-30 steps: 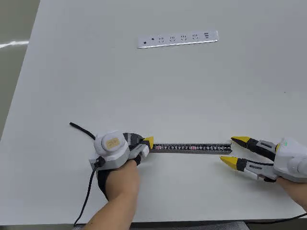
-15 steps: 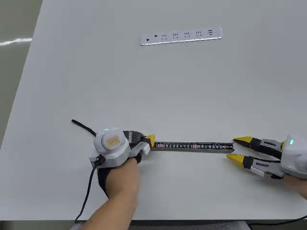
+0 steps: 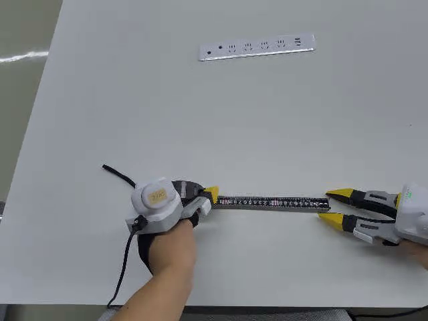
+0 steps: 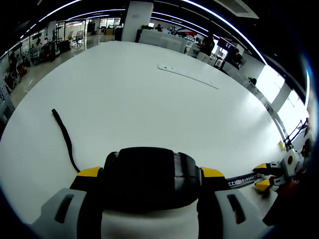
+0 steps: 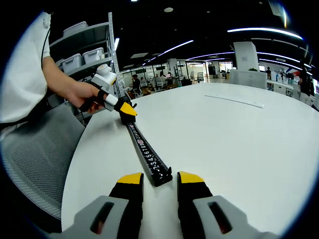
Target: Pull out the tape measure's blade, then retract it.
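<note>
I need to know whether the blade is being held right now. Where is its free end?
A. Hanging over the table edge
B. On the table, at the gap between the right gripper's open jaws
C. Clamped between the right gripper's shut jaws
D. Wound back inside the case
B: the blade lies flat on the table, its end at the tips of the right gripper, whose jaws stand apart on either side.

Open tabletop [image 3: 200, 120], one line crossing it
The blade [image 3: 271, 201] is stretching between the left gripper [image 3: 206, 200] (clamping the tape measure [image 4: 144, 177]) and the right gripper [image 3: 332, 205], barring passage there; a black cord [image 3: 118, 175] is trailing nearby, and a power strip [image 3: 257, 47] is lying well apart.
</note>
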Available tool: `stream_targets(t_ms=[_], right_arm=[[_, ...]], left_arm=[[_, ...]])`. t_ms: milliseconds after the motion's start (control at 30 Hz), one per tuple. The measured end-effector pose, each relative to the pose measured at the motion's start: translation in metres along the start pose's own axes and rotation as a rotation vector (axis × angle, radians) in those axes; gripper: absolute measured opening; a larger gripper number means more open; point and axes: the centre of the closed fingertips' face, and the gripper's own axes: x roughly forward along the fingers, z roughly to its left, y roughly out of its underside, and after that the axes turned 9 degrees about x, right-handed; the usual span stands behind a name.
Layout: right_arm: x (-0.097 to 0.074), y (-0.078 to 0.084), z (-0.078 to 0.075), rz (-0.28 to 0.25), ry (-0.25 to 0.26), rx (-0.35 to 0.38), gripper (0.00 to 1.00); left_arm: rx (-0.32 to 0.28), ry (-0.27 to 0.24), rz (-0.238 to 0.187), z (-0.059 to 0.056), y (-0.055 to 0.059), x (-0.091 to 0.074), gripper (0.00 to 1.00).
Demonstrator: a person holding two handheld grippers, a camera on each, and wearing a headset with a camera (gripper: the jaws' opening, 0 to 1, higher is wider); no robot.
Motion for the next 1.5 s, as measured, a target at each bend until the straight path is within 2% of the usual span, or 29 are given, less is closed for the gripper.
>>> stream_targets(t_ms=[167, 300, 733, 967, 1333, 1500], right_arm=[[-0.001, 0.002, 0.000, 0.007, -0.007, -0.013, 0.17], [-0.001, 0.002, -0.001, 0.010, -0.006, -0.013, 0.15], [-0.001, 0.002, -0.001, 0.004, -0.008, -0.026, 0.13], [-0.002, -0.001, -0.002, -0.011, -0.013, -0.007, 0.12], [-0.001, -0.001, -0.001, -0.005, -0.020, -0.007, 0.12], [0.011, -0.002, 0.008, 0.005, -0.055, -0.024, 0.12]], left_arm=[[0.001, -0.001, 0.003, 0.000, 0.000, 0.000, 0.75], [0.003, -0.002, 0.003, 0.000, 0.000, 0.000, 0.75], [0.004, -0.002, 0.008, 0.000, 0.000, 0.000, 0.74], [0.004, -0.004, 0.006, 0.000, 0.000, 0.000, 0.74], [0.007, -0.004, 0.010, 0.000, 0.001, 0.000, 0.74], [0.007, -0.005, 0.009, 0.000, 0.001, 0.000, 0.74]])
